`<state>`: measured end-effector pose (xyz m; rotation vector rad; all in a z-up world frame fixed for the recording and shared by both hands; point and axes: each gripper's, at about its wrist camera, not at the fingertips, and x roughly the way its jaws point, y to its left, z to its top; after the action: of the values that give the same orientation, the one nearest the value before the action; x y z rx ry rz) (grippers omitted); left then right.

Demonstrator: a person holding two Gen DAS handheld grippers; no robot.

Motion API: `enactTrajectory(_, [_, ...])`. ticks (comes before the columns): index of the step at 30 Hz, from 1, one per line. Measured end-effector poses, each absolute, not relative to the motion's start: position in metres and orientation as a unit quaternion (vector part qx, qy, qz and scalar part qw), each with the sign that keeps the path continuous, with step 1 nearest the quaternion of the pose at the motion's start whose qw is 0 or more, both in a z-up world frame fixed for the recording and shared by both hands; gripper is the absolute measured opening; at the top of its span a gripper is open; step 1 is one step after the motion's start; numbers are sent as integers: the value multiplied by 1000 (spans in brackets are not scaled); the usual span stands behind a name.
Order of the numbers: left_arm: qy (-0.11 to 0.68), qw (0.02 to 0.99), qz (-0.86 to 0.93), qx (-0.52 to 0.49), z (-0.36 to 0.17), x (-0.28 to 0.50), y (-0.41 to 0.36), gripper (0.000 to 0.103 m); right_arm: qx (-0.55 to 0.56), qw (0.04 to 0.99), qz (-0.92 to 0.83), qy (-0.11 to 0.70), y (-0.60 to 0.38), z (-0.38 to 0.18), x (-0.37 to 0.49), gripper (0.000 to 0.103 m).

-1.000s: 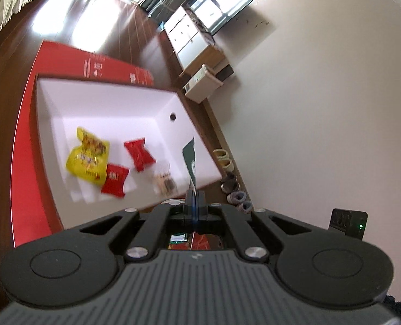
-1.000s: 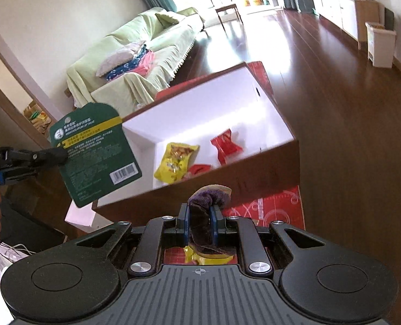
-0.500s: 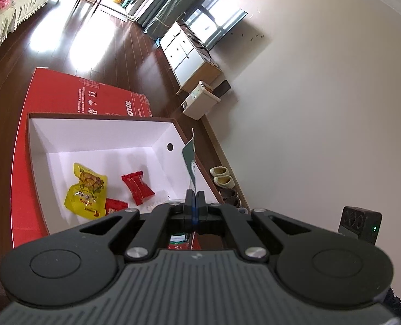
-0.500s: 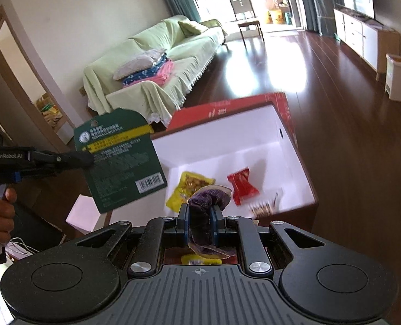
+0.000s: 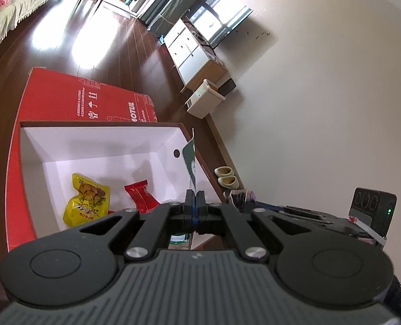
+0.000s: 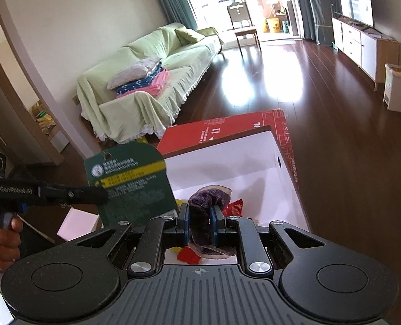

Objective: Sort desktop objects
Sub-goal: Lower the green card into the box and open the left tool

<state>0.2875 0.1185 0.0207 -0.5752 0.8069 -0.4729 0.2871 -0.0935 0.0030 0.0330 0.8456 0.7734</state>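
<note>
I have both loads over the white-lined box [image 6: 254,157] for dropping: my left tongs [image 5: 193,203] pinch the green card packet [image 6: 130,187] edge-on, my right tongs [image 6: 199,224] clamp what looks like a purple sock [image 6: 203,200].

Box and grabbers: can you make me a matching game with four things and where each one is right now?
Things:
1. green card
2. purple sock
3. yellow snack bag
4. folded blankets

Places:
A. lying in the white box
B. pinched in the right gripper
C. stacked on the sofa
D. pinched in the left gripper

Pairs: 1-D, 2-B, 3-A, 4-C
</note>
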Motion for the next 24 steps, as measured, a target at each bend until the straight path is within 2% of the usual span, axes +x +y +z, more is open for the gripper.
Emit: enactTrajectory(24, [501,792,-204,-284,-109,352,76,0,16,830,332,448,-93,-33,322,14])
